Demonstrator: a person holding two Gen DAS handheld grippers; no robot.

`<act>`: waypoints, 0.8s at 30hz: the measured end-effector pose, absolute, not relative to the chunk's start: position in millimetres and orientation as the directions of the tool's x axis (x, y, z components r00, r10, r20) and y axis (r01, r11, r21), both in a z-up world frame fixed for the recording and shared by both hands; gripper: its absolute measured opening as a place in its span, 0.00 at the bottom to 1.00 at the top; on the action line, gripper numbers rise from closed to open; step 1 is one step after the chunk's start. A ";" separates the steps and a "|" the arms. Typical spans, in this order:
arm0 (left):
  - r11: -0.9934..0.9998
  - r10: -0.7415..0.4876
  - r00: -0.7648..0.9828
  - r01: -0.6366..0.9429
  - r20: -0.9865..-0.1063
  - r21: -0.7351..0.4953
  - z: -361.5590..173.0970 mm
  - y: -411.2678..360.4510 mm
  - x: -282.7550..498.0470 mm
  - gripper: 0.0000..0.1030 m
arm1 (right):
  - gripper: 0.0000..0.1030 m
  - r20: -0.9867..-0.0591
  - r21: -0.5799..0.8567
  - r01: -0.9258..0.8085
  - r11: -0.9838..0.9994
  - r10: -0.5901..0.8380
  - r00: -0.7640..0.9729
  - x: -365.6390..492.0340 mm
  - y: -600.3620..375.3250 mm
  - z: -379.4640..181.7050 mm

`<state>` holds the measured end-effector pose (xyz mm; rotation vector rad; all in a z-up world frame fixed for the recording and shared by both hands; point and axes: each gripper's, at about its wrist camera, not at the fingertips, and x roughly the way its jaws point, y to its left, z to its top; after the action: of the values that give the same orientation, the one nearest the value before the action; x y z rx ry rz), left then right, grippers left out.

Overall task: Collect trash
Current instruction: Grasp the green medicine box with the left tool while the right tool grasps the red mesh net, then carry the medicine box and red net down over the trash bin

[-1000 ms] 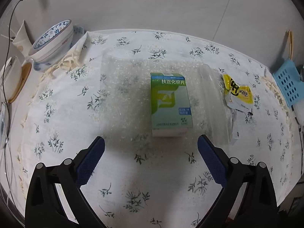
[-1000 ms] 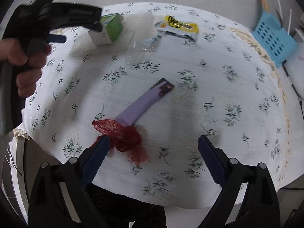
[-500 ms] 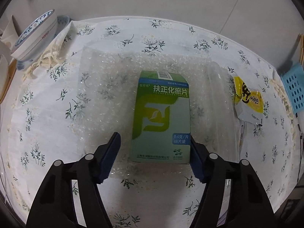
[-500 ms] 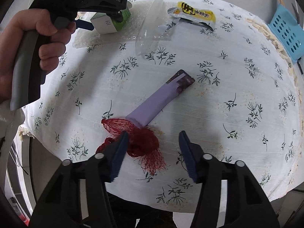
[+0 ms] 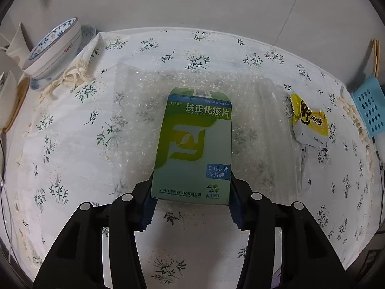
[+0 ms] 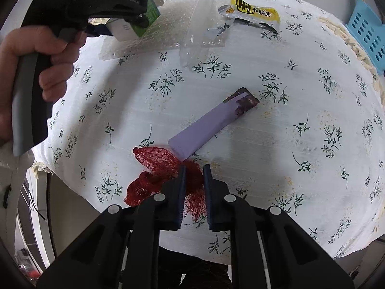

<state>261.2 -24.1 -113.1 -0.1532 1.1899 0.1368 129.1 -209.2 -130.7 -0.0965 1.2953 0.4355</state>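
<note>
The green medicine box (image 5: pixel 192 149) lay flat on a sheet of bubble wrap (image 5: pixel 134 110) on the table (image 5: pixel 62 125), straight ahead at twelve o'clock from the left hand-held gripper (image 5: pixel 191 204). Its long axis ran along the line the fingers pointed, so the jaws straddled its short width at the near end. Those jaws were closing on it, with the blue pads already against the box's two long sides. By my reading, the lift would turn on that alignment: a square bite across the narrow width, with most of the box's length hanging forward of the pads.

The right hand-held gripper (image 6: pixel 194 192) was near the table's front edge, its jaws drawn almost together on the red mesh net (image 6: pixel 158 168), strands of which showed between the pads. The rest of the net spread toward ten o'clock. A purple sachet (image 6: pixel 211 125) lay just beyond, its near end touching the net, its long axis slanting toward one o'clock.

Farther off in the right wrist view, at about twelve o'clock, sat a clear plastic piece (image 6: pixel 195 31) and a yellow wrapper (image 6: pixel 252 14). The left hand (image 6: pixel 31 72) was nearer to both.
</note>
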 end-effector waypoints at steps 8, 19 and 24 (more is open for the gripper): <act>0.983 0.048 0.383 -0.182 -0.922 -0.025 -98.9 -20.3 223.4 0.47 | 0.13 -0.934 0.173 -0.347 0.922 0.265 0.238 124.2 -226.4 -115.9; 0.983 0.040 0.400 -0.179 -0.916 -0.035 -82.5 -27.1 177.6 0.47 | 0.13 -0.923 0.162 -0.302 0.939 0.253 0.291 118.3 -242.7 -104.0; 0.984 0.030 0.405 -0.175 -0.914 -0.045 -74.7 -27.9 158.1 0.47 | 0.13 -0.914 0.155 -0.290 0.944 0.249 0.321 114.3 -247.6 -92.3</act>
<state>158.1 -27.9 -74.7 -0.1414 1.1481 0.1301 114.3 -247.6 -92.3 -0.0399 1.1925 0.3541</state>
